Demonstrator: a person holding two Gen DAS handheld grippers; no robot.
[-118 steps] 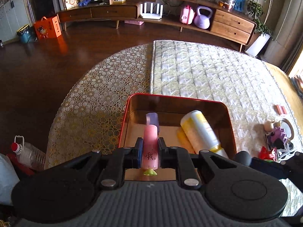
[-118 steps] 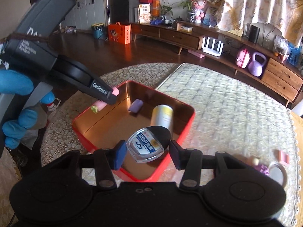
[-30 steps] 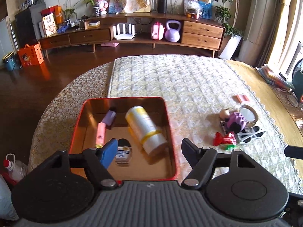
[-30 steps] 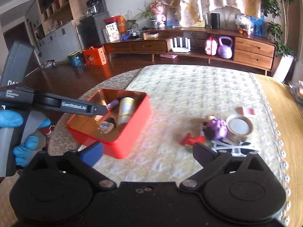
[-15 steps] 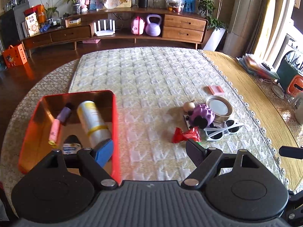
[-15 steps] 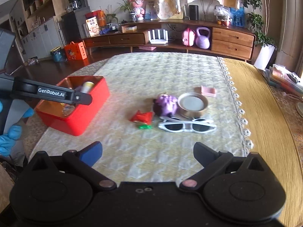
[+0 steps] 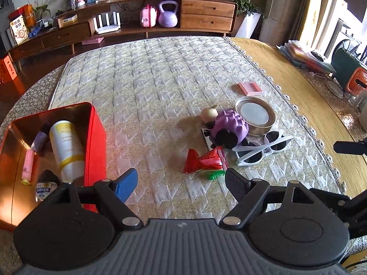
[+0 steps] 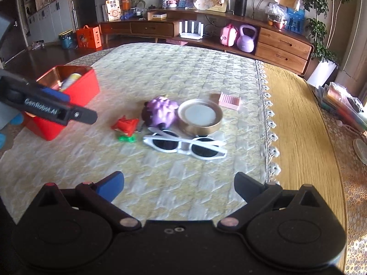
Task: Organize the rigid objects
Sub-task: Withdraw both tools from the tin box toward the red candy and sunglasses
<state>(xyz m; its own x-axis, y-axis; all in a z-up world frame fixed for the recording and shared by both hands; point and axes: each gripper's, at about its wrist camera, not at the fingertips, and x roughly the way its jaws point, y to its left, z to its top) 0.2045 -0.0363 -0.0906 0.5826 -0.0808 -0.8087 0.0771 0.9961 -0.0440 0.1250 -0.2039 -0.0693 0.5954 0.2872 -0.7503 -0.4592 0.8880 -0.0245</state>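
Both tongs empty and spread wide: left gripper [image 7: 181,184] and right gripper [image 8: 179,183] each hang over bare tablecloth [image 7: 149,87] with nothing between the pads. Seconds ago each pinched an item over the red box [image 7: 95,142]; those now lie inside it beside the yellow-white bottle [image 7: 65,149]. Views have since swung from the box to the loose pile: red wrapper [image 7: 204,159], purple toy [image 7: 231,128], white sunglasses [image 8: 185,145], round tin [image 8: 200,116], pink card [image 8: 229,100]. Judgement: one round done, next pickup pending, wrapper nearest the left.
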